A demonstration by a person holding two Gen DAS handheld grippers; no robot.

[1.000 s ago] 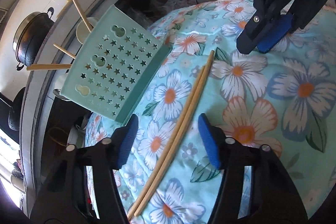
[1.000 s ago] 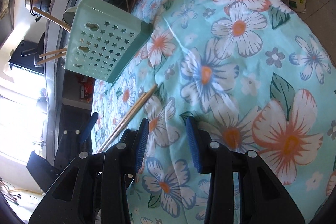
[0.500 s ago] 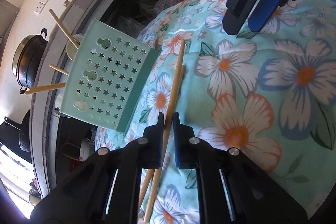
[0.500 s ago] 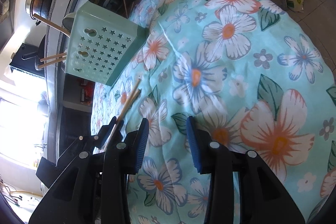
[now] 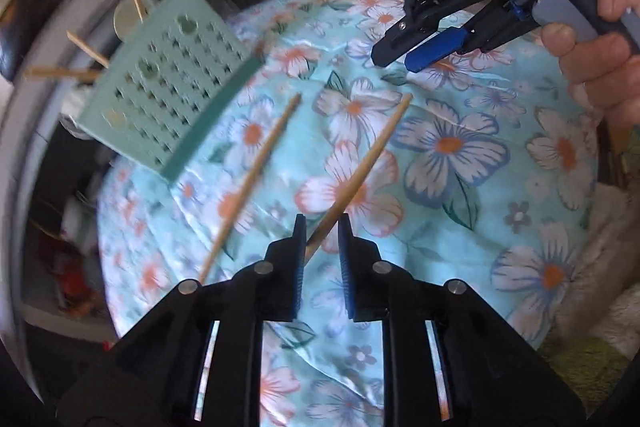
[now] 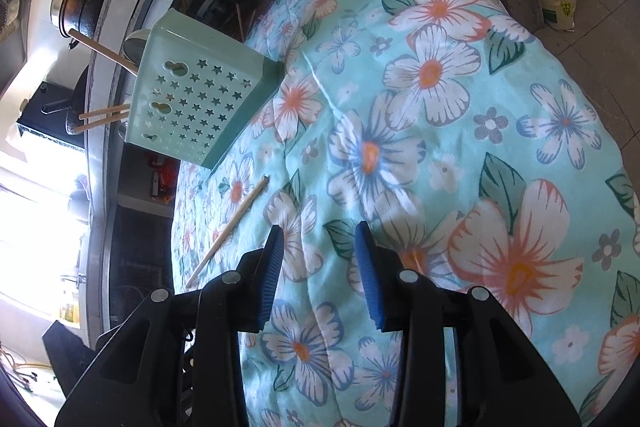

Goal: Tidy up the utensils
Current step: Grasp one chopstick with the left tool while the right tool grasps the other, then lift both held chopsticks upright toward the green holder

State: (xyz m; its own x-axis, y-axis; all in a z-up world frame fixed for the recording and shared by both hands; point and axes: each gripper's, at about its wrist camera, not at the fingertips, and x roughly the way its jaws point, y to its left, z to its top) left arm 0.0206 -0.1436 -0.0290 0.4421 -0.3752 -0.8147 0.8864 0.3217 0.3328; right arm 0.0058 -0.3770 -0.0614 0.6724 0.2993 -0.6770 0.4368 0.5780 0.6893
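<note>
Left wrist view: left claw (image 5: 322, 227), jaws just eased wider, loosely pinches one wooden chopstick (image 5: 362, 171) above the floral-quilted surface (image 5: 460, 187); its mate (image 5: 256, 179) lies beside. Right claw (image 5: 394, 55) hovers empty, part-open. Next, carry it to the mint star-punched holder (image 5: 168, 99), likely re-tightening first.

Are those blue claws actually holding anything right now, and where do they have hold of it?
The left gripper has one chopstick between its pads at its thick end, jaws just reopening slightly. The right gripper holds nothing. The other chopstick lies on the cloth.
</note>
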